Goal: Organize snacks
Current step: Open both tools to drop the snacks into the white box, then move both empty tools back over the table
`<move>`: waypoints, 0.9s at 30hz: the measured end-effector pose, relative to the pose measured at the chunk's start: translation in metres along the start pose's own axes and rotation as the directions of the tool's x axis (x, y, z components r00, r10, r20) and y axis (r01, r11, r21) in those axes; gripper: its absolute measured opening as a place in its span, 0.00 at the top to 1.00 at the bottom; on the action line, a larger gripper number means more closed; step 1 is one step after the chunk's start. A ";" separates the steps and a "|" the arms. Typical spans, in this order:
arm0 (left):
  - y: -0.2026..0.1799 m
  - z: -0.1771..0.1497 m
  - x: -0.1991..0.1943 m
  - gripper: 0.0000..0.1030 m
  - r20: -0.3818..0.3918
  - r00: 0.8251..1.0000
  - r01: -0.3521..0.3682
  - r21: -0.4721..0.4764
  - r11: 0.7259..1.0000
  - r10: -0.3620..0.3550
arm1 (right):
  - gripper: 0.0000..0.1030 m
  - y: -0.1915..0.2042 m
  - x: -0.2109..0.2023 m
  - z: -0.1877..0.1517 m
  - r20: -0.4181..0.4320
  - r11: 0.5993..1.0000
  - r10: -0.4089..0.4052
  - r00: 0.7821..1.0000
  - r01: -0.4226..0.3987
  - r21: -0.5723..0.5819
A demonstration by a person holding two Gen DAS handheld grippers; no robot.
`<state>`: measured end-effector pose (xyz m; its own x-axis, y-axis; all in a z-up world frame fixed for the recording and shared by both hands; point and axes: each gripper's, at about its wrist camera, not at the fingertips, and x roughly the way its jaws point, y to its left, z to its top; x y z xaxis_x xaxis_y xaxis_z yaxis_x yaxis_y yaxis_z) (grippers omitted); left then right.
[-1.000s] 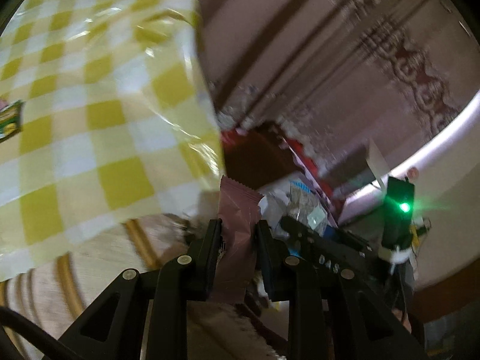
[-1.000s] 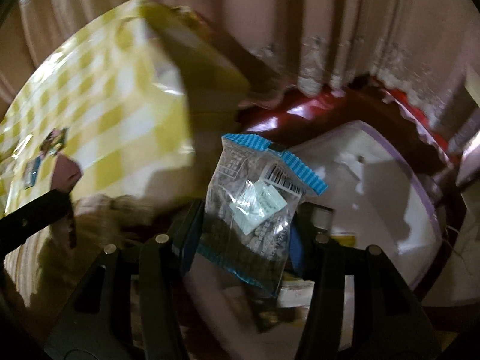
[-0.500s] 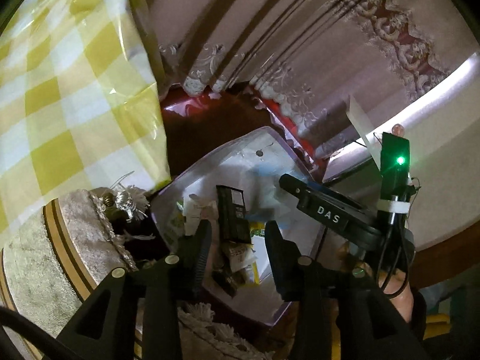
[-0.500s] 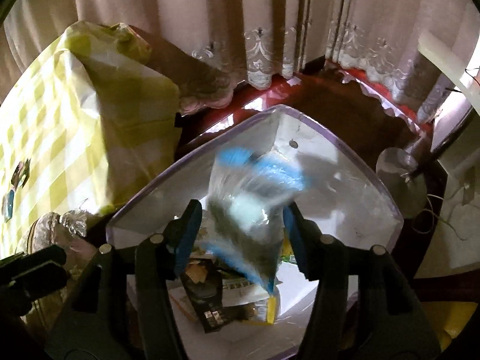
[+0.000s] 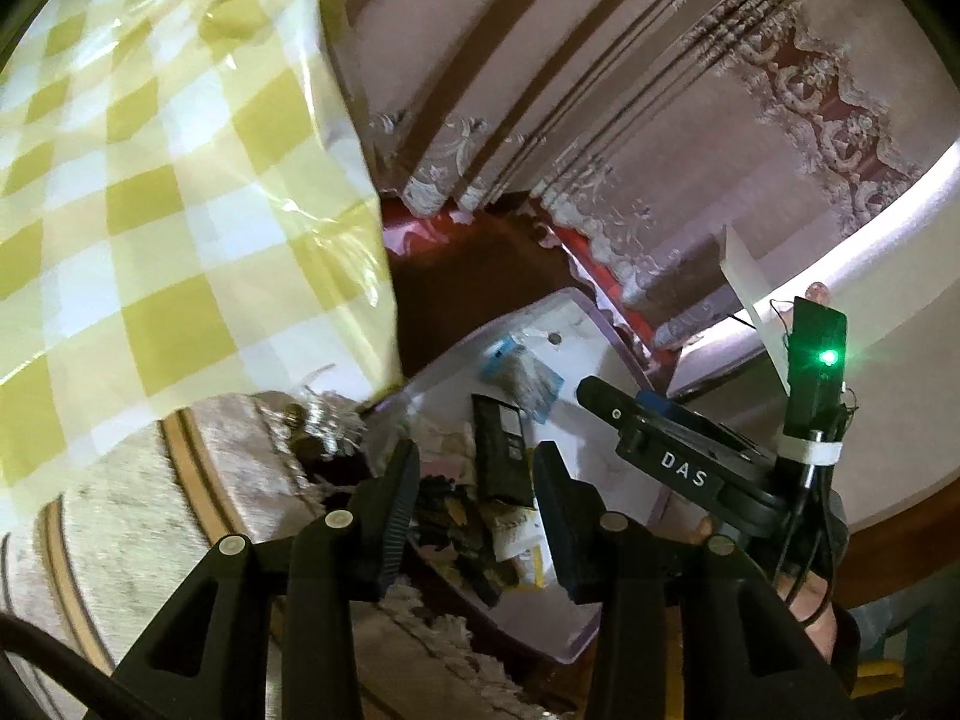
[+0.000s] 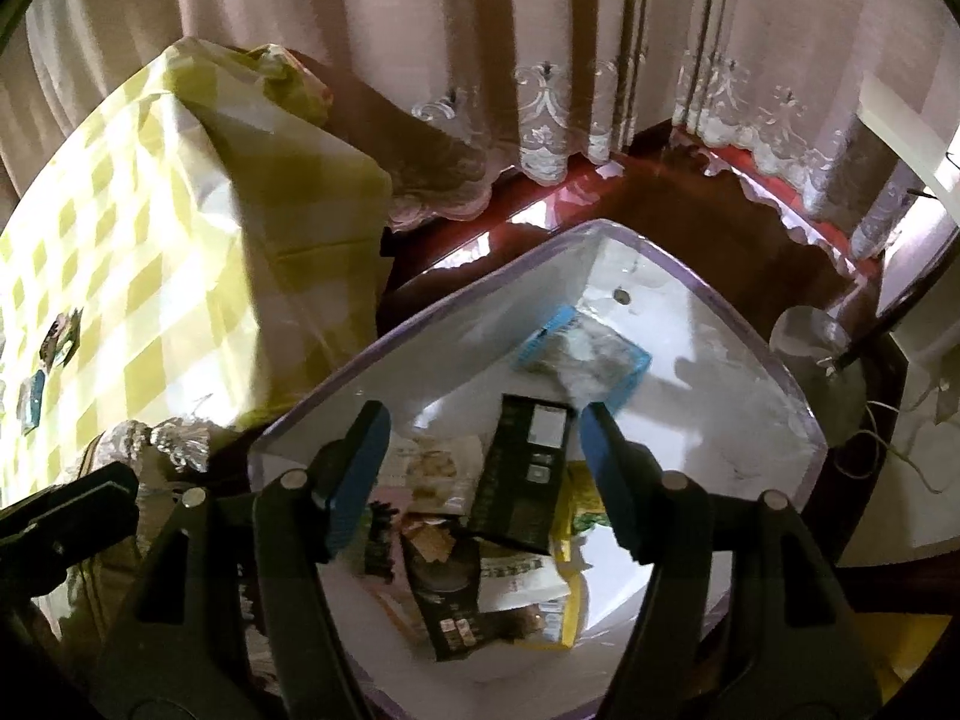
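A clear plastic bin [image 6: 750,348] with a purple rim sits on the floor and holds several snack packets. A clear packet with blue edges [image 6: 582,360] lies blurred at the bin's far end, also seen as the blue-edged packet [image 5: 522,378] in the left wrist view. A black packet [image 6: 528,468] lies in the middle of the pile. My right gripper [image 6: 480,450] hangs over the bin, its jaws opening with nothing between them. My left gripper [image 5: 474,480] is open and empty above the bin's near corner [image 5: 576,630]. The right gripper [image 5: 660,456] shows beside it.
A table under a yellow checked cloth [image 6: 120,240] stands left of the bin, with two small snack packets [image 6: 60,336] on it. A beige upholstered seat [image 5: 120,510] lies below the table edge. Lace curtains [image 6: 540,120] hang behind, over a dark red floor [image 6: 720,222].
Both grippers swung from the table to over the bin and opened. The pink wrapper left my left gripper; the blue-edged packet dropped from my right gripper into the bin.
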<state>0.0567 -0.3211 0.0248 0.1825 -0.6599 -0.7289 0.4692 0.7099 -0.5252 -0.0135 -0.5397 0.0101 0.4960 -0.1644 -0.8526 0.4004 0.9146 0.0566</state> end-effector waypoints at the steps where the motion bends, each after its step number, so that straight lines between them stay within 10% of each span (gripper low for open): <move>1: 0.002 0.000 -0.002 0.60 0.007 1.000 -0.007 -0.002 1.000 0.007 | 0.33 0.004 -0.001 0.000 0.001 1.000 0.005 1.000 -0.005 -0.007; 27: 0.095 -0.002 -0.070 0.58 0.149 0.982 -0.086 -0.184 0.979 0.114 | 0.28 0.114 -0.015 -0.008 -0.006 0.977 0.108 0.994 -0.107 -0.187</move>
<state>0.0868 -0.2069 0.0246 0.3615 -0.6038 -0.7105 0.2849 0.7971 -0.5324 0.0189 -0.4298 0.0252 0.5319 -0.0623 -0.8445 0.1940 0.9797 0.0499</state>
